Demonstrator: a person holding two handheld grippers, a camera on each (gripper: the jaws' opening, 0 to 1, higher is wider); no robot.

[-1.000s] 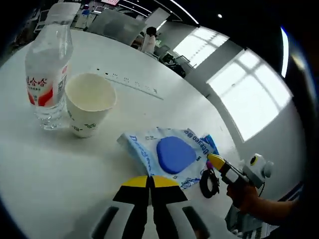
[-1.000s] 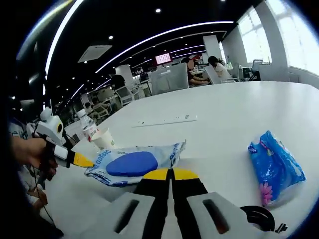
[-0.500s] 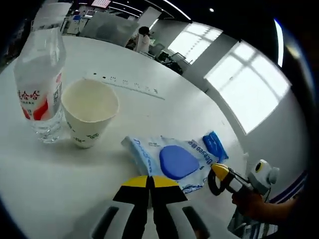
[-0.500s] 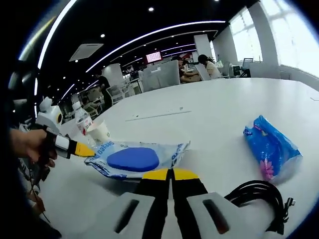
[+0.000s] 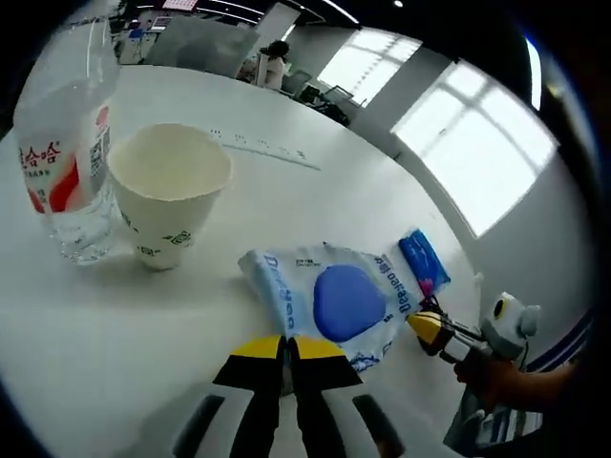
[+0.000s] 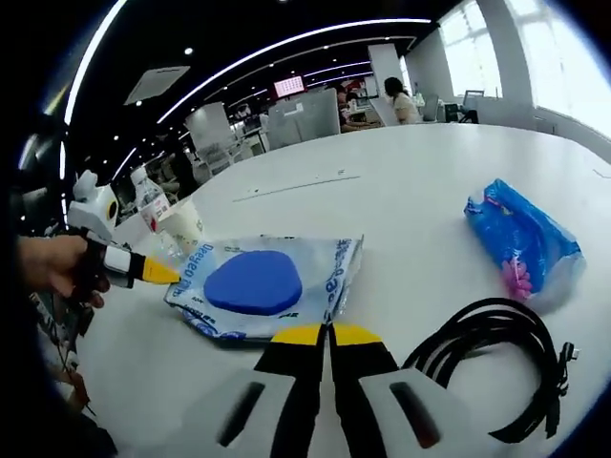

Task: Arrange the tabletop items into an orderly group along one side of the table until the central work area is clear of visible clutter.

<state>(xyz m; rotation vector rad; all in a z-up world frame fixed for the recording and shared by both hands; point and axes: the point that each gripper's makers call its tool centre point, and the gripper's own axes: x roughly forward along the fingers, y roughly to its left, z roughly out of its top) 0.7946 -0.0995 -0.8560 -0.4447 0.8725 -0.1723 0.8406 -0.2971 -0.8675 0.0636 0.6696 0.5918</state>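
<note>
Your left gripper [image 5: 286,345] has its two jaws pressed together with nothing between them, and it hangs low over the white table [image 5: 315,191]. Right in front of its tips lies the wipes pack [image 5: 329,301], a flat white and blue pouch with a big blue oval on top. The pack's long side runs across your left gripper, from near the paper cup [image 5: 169,205] over toward your other hand. Past the cup, touching or almost touching it, stands the water bottle [image 5: 62,143]. Your right gripper [image 6: 318,336] is also pinched together and empty, and the same wipes pack [image 6: 263,286] sits just ahead of it, a bit to its left. So both grippers are close to the pack, one at each side of it. Off to the right of your right gripper lies a coiled black cable [image 6: 496,358], and beyond that the blue tissue pack [image 6: 520,243], well apart from the cup and bottle. You would likely need to spread a gripper before you can take the pack.
</note>
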